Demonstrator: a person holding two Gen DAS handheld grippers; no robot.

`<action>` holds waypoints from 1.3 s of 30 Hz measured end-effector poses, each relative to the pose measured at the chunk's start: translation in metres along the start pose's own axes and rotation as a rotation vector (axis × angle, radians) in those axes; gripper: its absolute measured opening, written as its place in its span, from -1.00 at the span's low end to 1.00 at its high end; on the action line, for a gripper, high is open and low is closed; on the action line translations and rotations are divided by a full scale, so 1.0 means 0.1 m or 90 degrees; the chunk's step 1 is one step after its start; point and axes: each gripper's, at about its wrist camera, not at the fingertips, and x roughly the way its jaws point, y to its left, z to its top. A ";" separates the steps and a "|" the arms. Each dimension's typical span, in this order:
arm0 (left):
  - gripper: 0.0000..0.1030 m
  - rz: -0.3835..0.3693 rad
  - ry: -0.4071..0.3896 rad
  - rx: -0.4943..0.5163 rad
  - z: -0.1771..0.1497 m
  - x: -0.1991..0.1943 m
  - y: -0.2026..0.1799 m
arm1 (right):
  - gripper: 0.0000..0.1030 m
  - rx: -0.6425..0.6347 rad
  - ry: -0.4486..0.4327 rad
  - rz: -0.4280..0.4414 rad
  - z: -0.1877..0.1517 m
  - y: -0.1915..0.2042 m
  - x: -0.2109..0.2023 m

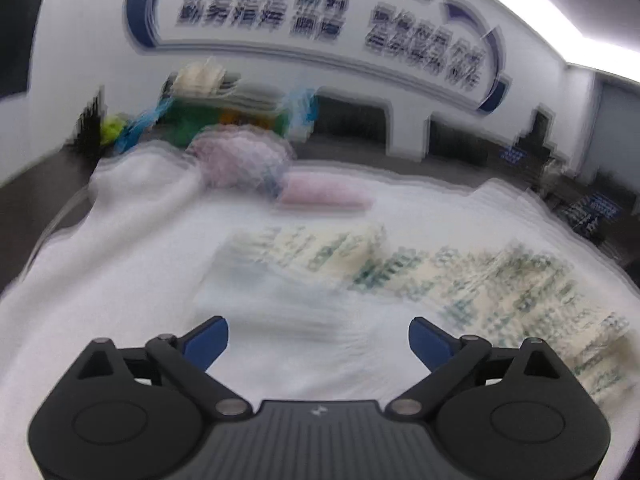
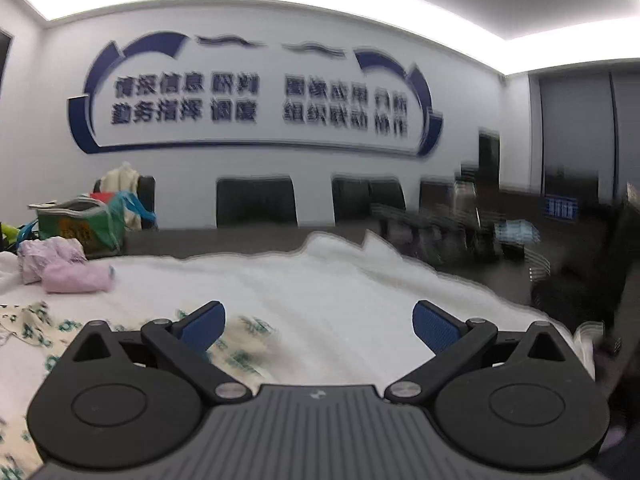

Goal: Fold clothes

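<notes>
A cream garment with a green print (image 1: 460, 280) lies spread on the white cloth-covered table (image 1: 120, 260), blurred by motion in the left wrist view. My left gripper (image 1: 318, 340) is open and empty above the garment's near left part. In the right wrist view the same garment (image 2: 240, 344) lies at the lower left, partly under the left finger. My right gripper (image 2: 318, 328) is open and empty above the white cloth (image 2: 340, 292).
A folded pink garment (image 1: 324, 194) (image 2: 76, 278) and a crumpled pink one (image 1: 240, 158) (image 2: 48, 250) lie at the table's far side. A green bag (image 2: 84, 228) with clothes stands behind them. Dark chairs (image 2: 256, 202) line the wall.
</notes>
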 end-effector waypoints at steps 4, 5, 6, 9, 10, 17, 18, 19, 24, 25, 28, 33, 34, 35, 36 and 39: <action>0.94 -0.172 -0.005 0.059 0.26 0.26 -0.97 | 0.90 0.067 0.102 0.124 0.11 -0.34 0.75; 0.93 -0.210 0.008 0.076 0.26 0.38 -1.27 | 0.89 0.078 0.140 0.183 0.16 -0.38 1.00; 0.91 -0.237 0.018 0.100 0.20 0.49 -1.56 | 0.88 0.088 0.171 0.241 0.20 -0.38 1.21; 0.58 -0.248 0.075 0.127 -0.03 0.79 -2.32 | 0.42 0.144 0.278 0.355 0.28 -0.39 1.88; 0.36 -0.245 0.092 0.118 -0.10 0.85 -2.47 | 0.34 0.158 0.308 0.368 0.29 -0.41 2.05; -0.07 -0.205 0.104 0.206 -0.47 1.26 -3.24 | -0.89 0.141 0.415 0.475 0.21 -0.34 2.60; -0.50 -0.200 0.118 0.228 -0.54 1.35 -3.33 | -0.93 0.133 0.423 0.481 0.20 -0.32 2.62; -0.89 -0.209 0.138 0.218 -0.58 1.41 -3.33 | -0.95 0.127 0.426 0.483 0.22 -0.29 2.66; -0.93 -0.222 0.147 0.260 -0.66 1.31 -3.37 | -0.95 0.102 0.432 0.452 0.25 -0.24 2.85; -0.93 -0.221 0.144 0.275 -0.66 1.28 -3.40 | -0.95 0.097 0.431 0.441 0.23 -0.23 2.87; -0.85 -0.222 0.142 0.301 -0.66 1.23 -3.44 | -0.90 0.079 0.429 0.410 0.17 -0.22 2.90; -0.37 -0.255 0.102 0.278 -0.44 1.13 -3.29 | -0.74 0.027 0.354 0.393 0.29 -0.39 2.48; -0.34 -0.248 0.095 0.289 -0.45 1.15 -3.30 | -0.74 0.017 0.339 0.390 0.32 -0.43 2.39; -0.34 -0.240 0.101 0.294 -0.48 1.18 -3.31 | -0.74 0.006 0.323 0.387 0.35 -0.46 2.30; -0.38 -0.245 0.112 0.293 -0.51 1.20 -3.30 | -0.74 -0.014 0.310 0.390 0.35 -0.47 2.17; -0.50 -0.264 0.135 0.288 -0.60 1.20 -3.26 | -0.74 -0.093 0.287 0.435 0.27 -0.37 1.71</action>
